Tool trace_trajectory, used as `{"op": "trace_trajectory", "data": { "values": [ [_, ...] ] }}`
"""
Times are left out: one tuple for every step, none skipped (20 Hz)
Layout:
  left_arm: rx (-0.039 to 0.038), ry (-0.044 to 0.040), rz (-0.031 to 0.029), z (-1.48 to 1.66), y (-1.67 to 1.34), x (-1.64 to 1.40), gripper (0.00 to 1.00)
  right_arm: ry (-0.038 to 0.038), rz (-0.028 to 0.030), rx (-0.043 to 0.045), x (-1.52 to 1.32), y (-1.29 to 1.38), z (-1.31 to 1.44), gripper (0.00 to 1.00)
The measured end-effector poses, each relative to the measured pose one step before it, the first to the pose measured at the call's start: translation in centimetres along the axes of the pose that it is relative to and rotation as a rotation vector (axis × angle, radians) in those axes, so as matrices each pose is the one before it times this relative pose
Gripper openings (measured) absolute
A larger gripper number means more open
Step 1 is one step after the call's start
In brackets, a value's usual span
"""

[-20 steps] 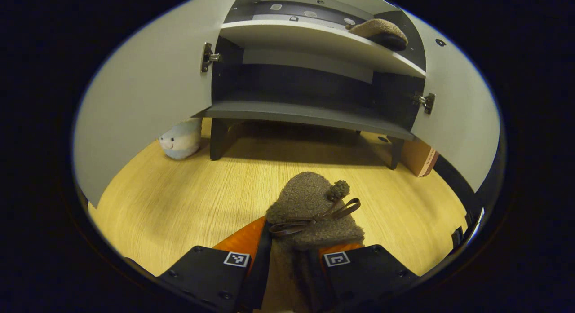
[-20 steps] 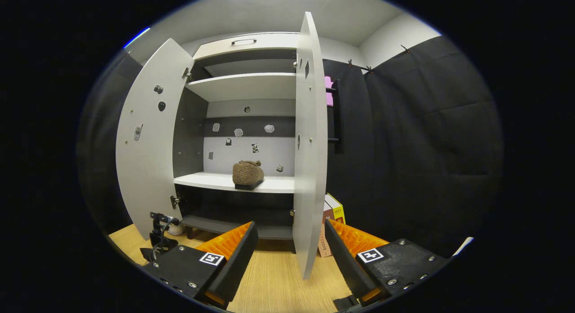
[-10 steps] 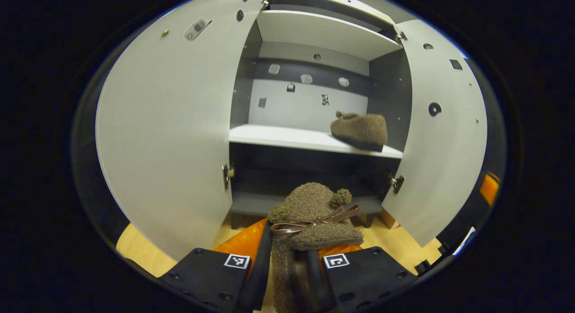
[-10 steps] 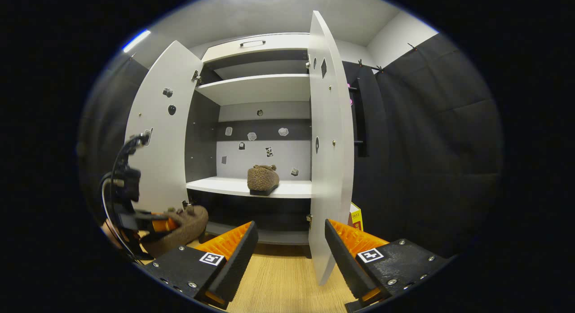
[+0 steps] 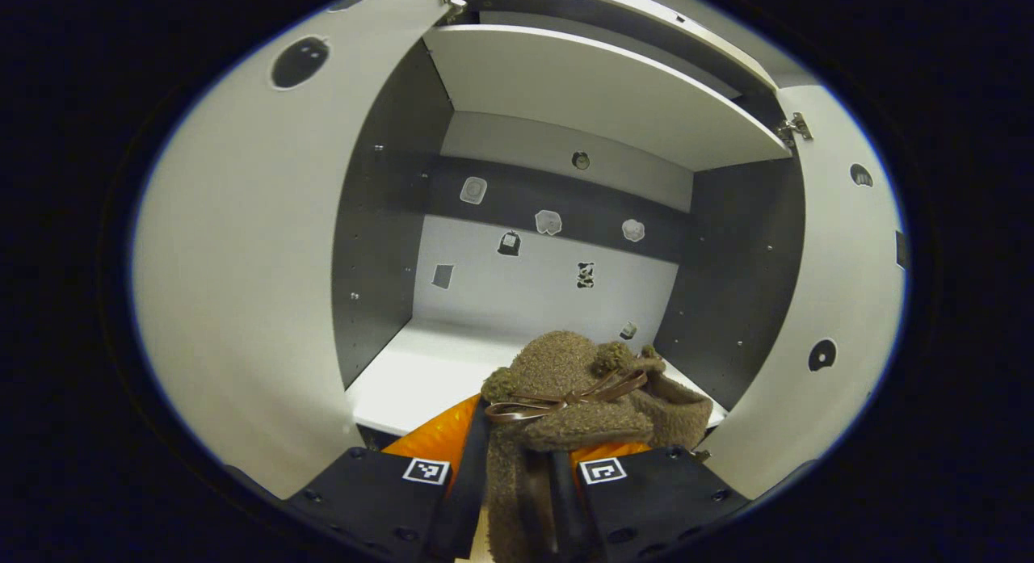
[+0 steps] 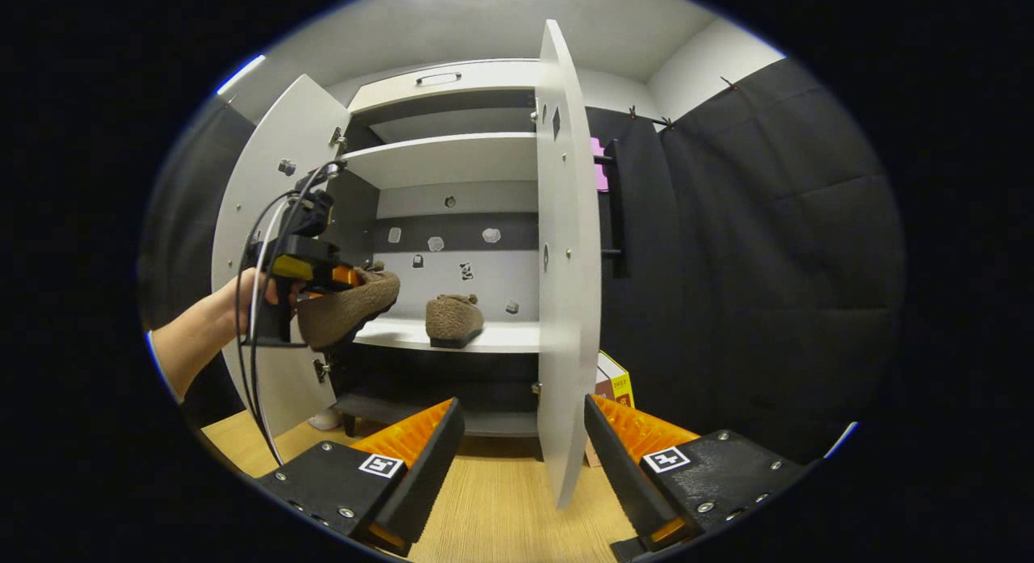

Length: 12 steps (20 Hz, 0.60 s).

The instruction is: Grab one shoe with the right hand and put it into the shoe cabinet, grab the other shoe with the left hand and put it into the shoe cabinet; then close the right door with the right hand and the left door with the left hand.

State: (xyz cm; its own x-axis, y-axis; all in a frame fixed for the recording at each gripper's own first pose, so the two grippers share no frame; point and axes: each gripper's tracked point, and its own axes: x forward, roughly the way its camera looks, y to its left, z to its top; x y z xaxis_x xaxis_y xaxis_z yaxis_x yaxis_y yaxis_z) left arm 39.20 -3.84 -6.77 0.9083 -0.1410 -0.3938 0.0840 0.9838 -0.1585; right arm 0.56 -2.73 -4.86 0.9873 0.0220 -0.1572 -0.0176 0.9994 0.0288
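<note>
My left gripper (image 5: 517,454) is shut on a fuzzy brown slipper with a bow (image 5: 561,385), held at the height of the cabinet's white middle shelf (image 5: 420,377). The second slipper (image 5: 683,409) rests on that shelf just behind and to the right. In the right gripper view a hand (image 6: 206,329) holds the left gripper (image 6: 327,272) with its slipper (image 6: 347,304) at the shelf's front left, beside the resting slipper (image 6: 452,317). My right gripper (image 6: 517,454) stands open and holds nothing, low in front of the right door (image 6: 565,264).
Both cabinet doors stand open; the left door (image 6: 258,216) is swung wide. Its right door's edge points toward my right gripper. Books (image 6: 614,377) lean beside the cabinet on the wooden floor (image 6: 501,506). A small plush toy (image 6: 327,419) sits under the left door.
My left gripper has risen from near the floor to shelf height with the slipper and moved in toward the cabinet. The right gripper has stayed about in place, open.
</note>
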Motion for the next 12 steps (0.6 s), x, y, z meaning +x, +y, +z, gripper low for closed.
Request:
{"op": "trace_trajectory", "data": {
  "values": [
    [0.01899, 0.02114, 0.01280, 0.044, 0.137, 1.927, 0.41, 0.00212, -0.01216, 0.00088, -0.149, -0.447, -0.072, 0.92],
    [0.00414, 0.02563, 0.00967, -0.227, 0.169, 1.719, 0.45, 0.00211, -0.01189, 0.00174, -0.080, -0.490, 0.002, 0.92],
    [-0.00453, 0.02432, 0.00509, -0.182, -0.101, 1.554, 0.45, 0.00051, -0.01062, 0.00263, -0.159, -0.463, -0.035, 0.92],
    [-0.00176, 0.02711, 0.00390, -0.256, 0.043, 1.476, 0.47, 0.00183, -0.01244, 0.00180, -0.006, -0.428, -0.039, 0.92],
    [0.00211, 0.03110, 0.01131, -0.461, 0.270, 1.357, 0.46, 0.00370, -0.01132, 0.00177, 0.021, -0.445, -0.129, 0.92],
    [0.00205, 0.02770, 0.01707, -0.273, 0.321, 1.414, 0.45, 0.00543, -0.01031, 0.00228, -0.157, -0.440, -0.214, 0.92],
    [-0.00073, 0.01999, 0.01448, -0.234, 0.236, 1.105, 0.45, 0.00599, -0.01015, 0.00314, 0.074, -0.431, -0.186, 0.92],
    [0.00118, 0.00723, 0.00710, -0.006, 0.136, 0.748, 0.45, 0.00312, -0.00971, 0.00445, -0.069, -0.458, -0.078, 0.92],
    [0.00366, 0.00599, 0.00595, -0.050, 0.090, 0.543, 0.45, 0.00175, -0.00814, 0.00472, -0.017, -0.289, -0.051, 0.92],
    [0.00281, 0.00303, 0.01090, 0.022, 0.203, 0.472, 0.45, -0.00088, -0.00751, 0.00301, -0.011, -0.359, 0.012, 0.92],
    [0.00093, 0.00304, 0.00626, -0.079, 0.091, 0.255, 0.45, -0.00287, -0.01030, 0.00035, -0.043, -0.347, 0.012, 0.92],
    [0.00332, 0.00502, -0.00214, -0.040, -0.144, 0.221, 0.45, -0.00411, -0.01021, -0.00009, 0.181, -0.293, 0.144, 0.92]
  ]
}}
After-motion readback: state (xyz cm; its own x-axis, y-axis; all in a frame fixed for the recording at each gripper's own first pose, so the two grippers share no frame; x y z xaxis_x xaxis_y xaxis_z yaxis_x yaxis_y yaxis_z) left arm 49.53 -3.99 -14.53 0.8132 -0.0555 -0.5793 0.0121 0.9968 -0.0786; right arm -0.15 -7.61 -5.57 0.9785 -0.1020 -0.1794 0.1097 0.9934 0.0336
